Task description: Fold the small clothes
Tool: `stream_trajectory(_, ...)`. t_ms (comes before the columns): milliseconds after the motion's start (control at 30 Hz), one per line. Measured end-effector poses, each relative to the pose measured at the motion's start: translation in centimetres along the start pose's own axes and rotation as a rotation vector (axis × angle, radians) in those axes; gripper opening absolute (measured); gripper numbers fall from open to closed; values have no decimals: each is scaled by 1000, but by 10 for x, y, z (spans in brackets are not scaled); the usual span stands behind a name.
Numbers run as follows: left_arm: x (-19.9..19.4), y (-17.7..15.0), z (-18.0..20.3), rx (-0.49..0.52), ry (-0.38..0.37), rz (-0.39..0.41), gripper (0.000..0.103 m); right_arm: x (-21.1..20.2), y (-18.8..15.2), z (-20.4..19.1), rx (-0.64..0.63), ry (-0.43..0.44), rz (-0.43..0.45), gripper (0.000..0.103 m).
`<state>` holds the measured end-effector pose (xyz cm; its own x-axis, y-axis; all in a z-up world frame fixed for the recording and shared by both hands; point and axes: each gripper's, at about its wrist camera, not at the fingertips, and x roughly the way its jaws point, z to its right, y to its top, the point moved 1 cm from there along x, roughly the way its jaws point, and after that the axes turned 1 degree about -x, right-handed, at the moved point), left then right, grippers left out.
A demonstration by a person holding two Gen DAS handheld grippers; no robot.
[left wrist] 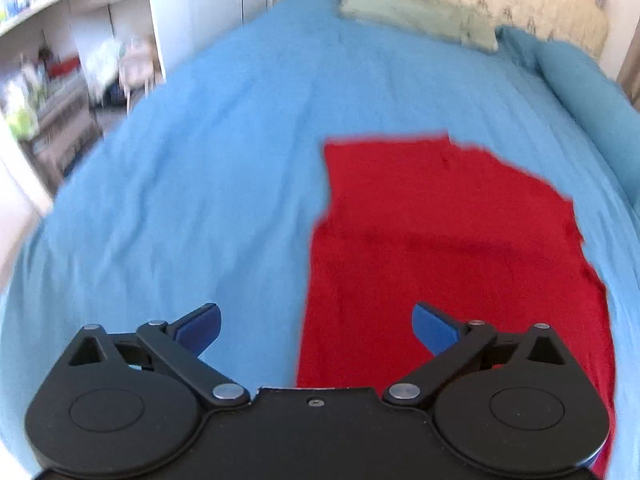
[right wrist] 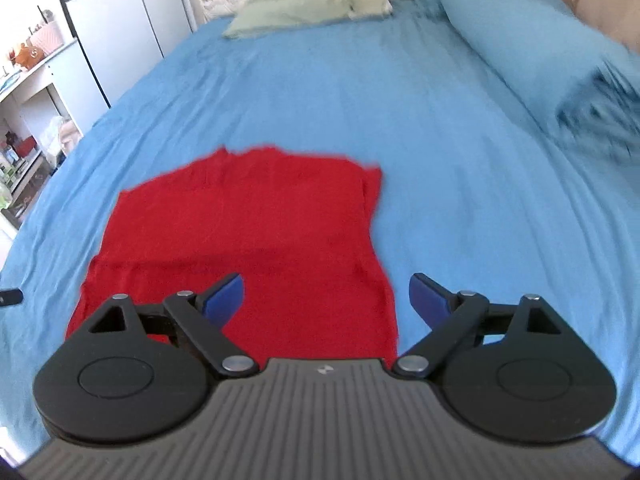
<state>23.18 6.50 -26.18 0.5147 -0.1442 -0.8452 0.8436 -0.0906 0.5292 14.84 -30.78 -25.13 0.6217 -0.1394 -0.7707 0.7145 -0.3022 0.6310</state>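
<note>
Shelves (left wrist: 44, 80) blurred at far left. Left gripper (left wrist: 316, 326) wide, holding nothing, over shirt's left edge. Red shirt (left wrist: 440, 248) flat on blue bedsheet (left wrist: 200, 200), near hem hidden behind grippers. Right gripper (right wrist: 326, 298) wide, holding nothing.

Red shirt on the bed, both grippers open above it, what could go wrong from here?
1. The red shirt lies flat on the soft blue sheet, so a low pinch may catch the sheet too.
2. The shirt's right edge is bunched, so a fold could trap that wrinkle.
3. The left gripper and right gripper straddle opposite edges; uneven grasps could skew the fold.
</note>
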Motion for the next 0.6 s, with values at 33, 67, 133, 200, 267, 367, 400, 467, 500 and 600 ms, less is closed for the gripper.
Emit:
stream_trajectory(33,-1,-10,-1,-13,-9,-22,103,-6,-9,2,3,-2,-18,103)
stream_trajectory(67,-2,-22,-2,-29,-21,-37,103,-13,-24,4,5,-9,-35,103)
stream_trajectory(133,-4,-49,-3,-47,-52,-69,103,-23,-51,11,8,-12,-61,103)
stream_trajectory(200,-5,-69,-3,-33,-47,-100,103,-28,-79,15,8,-12,-93,103)
stream_trajectory(267,-3,-90,-2,-9,-41,-124,103,-33,-106,20,17,-5,-119,103)
stream_trajectory(367,4,-116,1,10,-59,-164,101,-30,-140,24,17,-2,-158,103)
stream_trajectory(400,8,-123,1,10,-60,-177,97,-29,-153,25,14,1,-178,103)
stream_trajectory(467,16,-137,-2,-5,-64,-205,90,-26,-174,25,5,-2,-209,103)
stream_trajectory(500,20,-144,-4,-16,-62,-218,86,-25,-182,23,0,-4,-228,102)
stream_trajectory(600,24,-158,-9,-27,-40,-231,83,-21,-201,20,-1,0,-258,102)
